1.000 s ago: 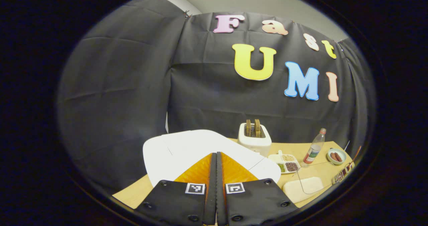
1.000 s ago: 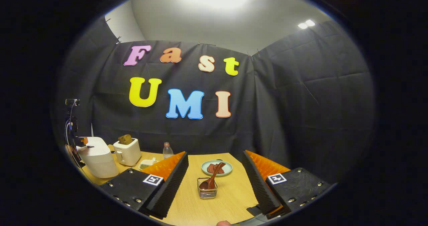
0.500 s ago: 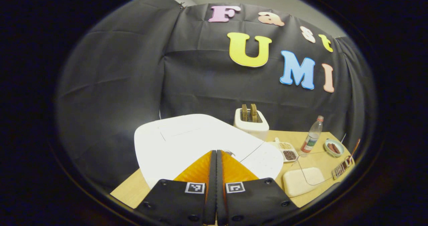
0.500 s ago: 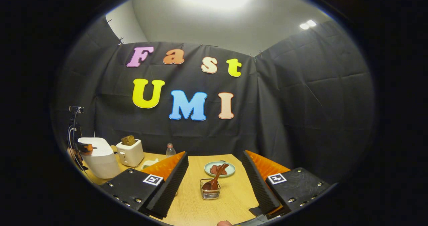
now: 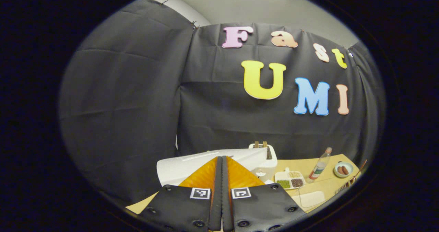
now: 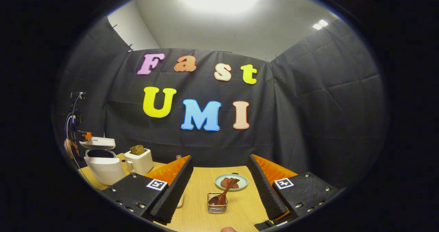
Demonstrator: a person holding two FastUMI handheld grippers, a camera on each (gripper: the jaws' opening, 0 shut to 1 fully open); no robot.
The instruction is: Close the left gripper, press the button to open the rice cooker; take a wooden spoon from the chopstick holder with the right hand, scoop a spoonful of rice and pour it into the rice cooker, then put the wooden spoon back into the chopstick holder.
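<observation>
My left gripper [image 5: 221, 163] is pressed together for the button; the rice cooker [image 6: 103, 163] gapes. My right gripper [image 6: 219, 177], spread, faces the wooden spoon [image 6: 223, 194].

mock kitchen booth: toaster [image 6: 139, 160], black cloth walls [image 6: 319, 115]
</observation>
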